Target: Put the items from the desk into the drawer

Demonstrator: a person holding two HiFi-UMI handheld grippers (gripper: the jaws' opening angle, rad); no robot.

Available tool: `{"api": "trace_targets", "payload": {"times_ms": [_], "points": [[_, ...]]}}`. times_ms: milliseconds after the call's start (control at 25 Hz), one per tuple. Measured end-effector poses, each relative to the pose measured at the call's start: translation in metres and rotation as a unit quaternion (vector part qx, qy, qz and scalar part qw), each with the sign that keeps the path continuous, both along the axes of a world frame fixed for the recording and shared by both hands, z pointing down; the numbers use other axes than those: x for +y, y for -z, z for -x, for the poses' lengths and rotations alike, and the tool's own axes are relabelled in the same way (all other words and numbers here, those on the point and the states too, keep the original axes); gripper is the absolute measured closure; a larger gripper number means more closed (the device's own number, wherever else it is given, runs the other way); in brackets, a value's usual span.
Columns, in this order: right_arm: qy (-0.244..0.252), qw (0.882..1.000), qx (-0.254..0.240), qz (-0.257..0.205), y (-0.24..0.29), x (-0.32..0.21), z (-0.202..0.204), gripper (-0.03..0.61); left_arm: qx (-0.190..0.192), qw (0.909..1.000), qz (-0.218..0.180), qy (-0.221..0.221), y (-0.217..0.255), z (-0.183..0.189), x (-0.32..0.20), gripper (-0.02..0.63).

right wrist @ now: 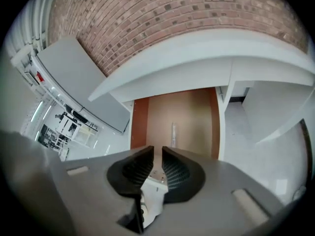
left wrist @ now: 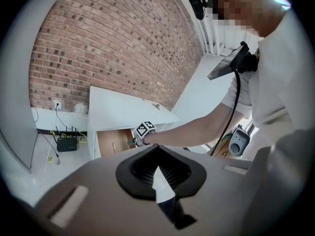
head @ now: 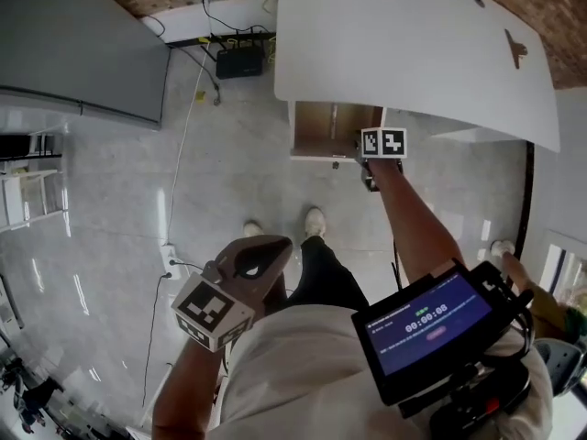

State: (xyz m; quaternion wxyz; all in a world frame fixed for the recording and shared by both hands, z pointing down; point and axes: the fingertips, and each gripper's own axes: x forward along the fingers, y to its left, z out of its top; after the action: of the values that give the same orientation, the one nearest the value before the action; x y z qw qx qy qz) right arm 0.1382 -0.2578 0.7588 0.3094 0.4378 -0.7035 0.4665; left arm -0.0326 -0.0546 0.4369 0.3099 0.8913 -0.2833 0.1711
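1. A slender pale item (right wrist: 173,132) lay on the floor of the drawer (right wrist: 192,107), just beyond the right gripper's tips. I could not tell what it was.
2. A small brown item (head: 515,49) lay on the desk (head: 413,44), towards its far right corner and well apart from both grippers.
3. The drawer stood pulled out below the desk's front edge. Apart from the slender item, its wooden floor looked bare.
4. The right gripper (right wrist: 157,150) reached in over the drawer. Its jaws stood narrowly apart with nothing between them, and only the drawer floor showed through the gap.
5. The left gripper (left wrist: 157,147) hung low by the person's body, away from the desk. Its jaws were together and empty.
6. Judged from this, one item was already in the drawer, and fetching the next had not begun.
7. The next move called for drawing the right gripper back clear of the desk edge above it. It would then need to rise over the top and cross to the brown item.
8. The jaws would need to part wider there. The item looked flat and low, so they would have to close right down at the desk surface.
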Motion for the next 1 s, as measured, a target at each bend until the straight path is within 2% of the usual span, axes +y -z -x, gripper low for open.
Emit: {"api": "trace_targets", "payload": {"times_ms": [200, 360, 600, 720, 920, 1000], "points": [[0.027, 0.999, 0.012, -0.018, 0.062, 0.044, -0.008, 0.531, 0.008, 0.9995, -0.023, -0.021, 0.035, 0.002, 0.014, 0.606], [0.041, 0.998, 0.020, -0.041, 0.097, 0.075, -0.006, 0.546, 0.015, 0.9985, -0.044, -0.029, 0.043, 0.017, 0.022, 0.606], [0.056, 0.996, 0.022, -0.070, 0.145, 0.133, 0.019, 0.561, 0.018, 0.9979, -0.051, -0.036, 0.043, 0.048, 0.046, 0.606], [0.072, 0.993, 0.018, -0.088, 0.174, 0.155, 0.034, 0.566, 0.015, 0.9973, -0.052, -0.050, 0.042, 0.051, 0.055, 0.606], [0.093, 0.987, 0.020, -0.129, 0.214, 0.214, 0.046, 0.572, 0.017, 0.9953, -0.064, -0.070, 0.044, 0.045, 0.098, 0.606], [0.103, 0.984, 0.022, -0.141, 0.231, 0.212, 0.057, 0.574, 0.023, 0.9945, -0.065, -0.080, 0.047, 0.048, 0.091, 0.606]]}}
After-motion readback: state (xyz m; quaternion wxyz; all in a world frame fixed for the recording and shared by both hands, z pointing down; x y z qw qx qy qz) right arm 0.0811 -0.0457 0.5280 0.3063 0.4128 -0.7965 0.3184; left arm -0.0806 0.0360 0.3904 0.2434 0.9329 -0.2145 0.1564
